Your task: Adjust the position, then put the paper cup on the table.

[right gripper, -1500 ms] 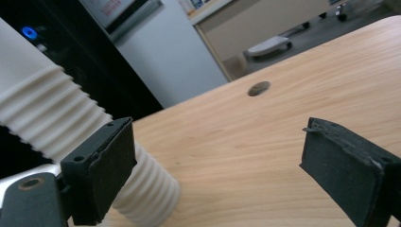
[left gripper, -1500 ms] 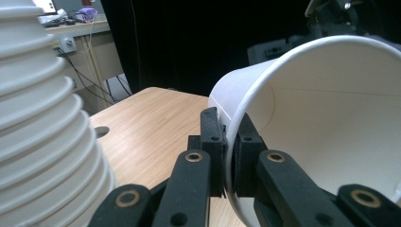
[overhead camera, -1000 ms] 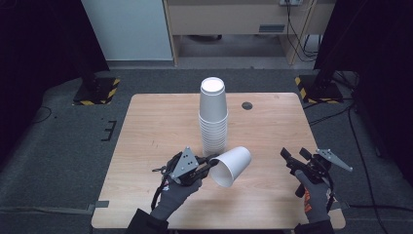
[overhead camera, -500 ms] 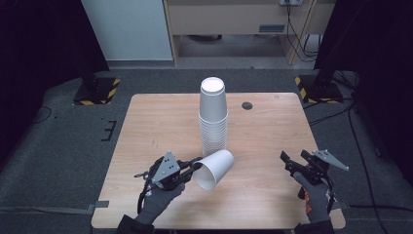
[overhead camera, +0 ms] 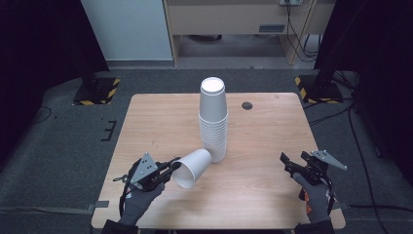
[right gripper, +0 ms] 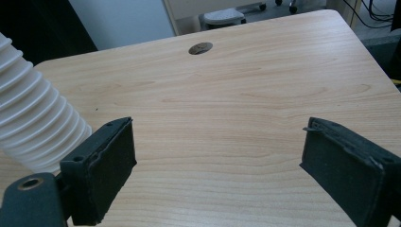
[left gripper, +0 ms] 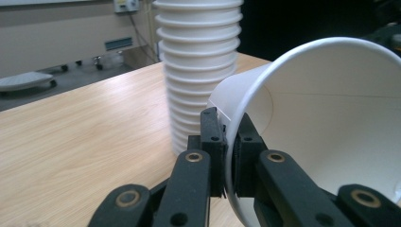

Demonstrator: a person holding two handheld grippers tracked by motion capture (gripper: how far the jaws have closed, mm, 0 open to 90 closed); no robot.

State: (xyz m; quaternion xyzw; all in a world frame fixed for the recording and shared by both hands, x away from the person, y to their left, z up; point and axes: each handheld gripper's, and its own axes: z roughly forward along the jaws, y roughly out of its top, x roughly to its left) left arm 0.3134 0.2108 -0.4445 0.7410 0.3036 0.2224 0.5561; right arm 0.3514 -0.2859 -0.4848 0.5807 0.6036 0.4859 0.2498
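- One white paper cup (overhead camera: 194, 167) held tipped on its side, mouth toward the person, nothing visible inside it.
- Left gripper (overhead camera: 171, 167) clenched on the cup's rim (left gripper: 230, 142): one jaw inside the mouth, one outside, wall pinched between.
- Cup sits low over the worktop (overhead camera: 160, 122), front-left, its base just beside the foot of the stack.
- Stack of upturned white cups (overhead camera: 213, 119) stands upright mid-worktop, directly behind the held cup.
- Right gripper (overhead camera: 295, 164) released, jaws wide apart with bare worktop between, front-right, well apart from the cups.
- Small dark round insert (overhead camera: 247, 105) in the worktop, far right of the stack.
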